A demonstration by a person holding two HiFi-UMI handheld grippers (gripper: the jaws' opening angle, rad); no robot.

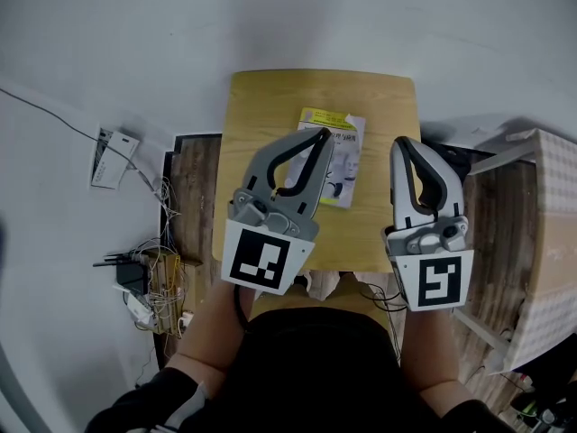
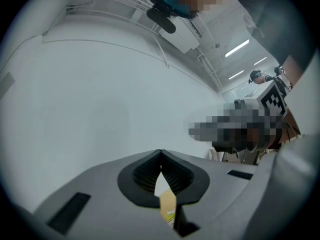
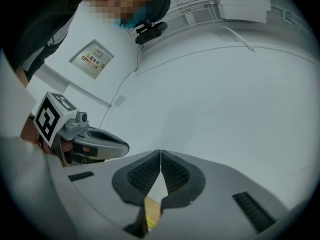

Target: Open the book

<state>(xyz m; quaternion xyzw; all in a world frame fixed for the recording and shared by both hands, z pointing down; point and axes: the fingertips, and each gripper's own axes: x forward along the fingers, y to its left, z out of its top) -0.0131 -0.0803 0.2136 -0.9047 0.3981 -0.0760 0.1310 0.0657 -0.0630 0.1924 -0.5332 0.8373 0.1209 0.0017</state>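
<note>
Head view: the book (image 1: 347, 162) lies shut near the middle of the wooden table (image 1: 261, 106). The left gripper (image 1: 322, 133) hangs over the book's left edge and the right gripper (image 1: 399, 142) just to its right. Whether either touches it I cannot tell.

Left gripper view: the jaws are pressed together, holding nothing.

Right gripper view: closed and empty too.

To open it well, I judge one tip should pin the book while the other slides under the cover's free edge — low and level.

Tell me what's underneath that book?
Only the wooden table shows under the flat-lying book. The tabletop directly beneath is covered, and the left hand-held gripper hides the book's left part.
</note>
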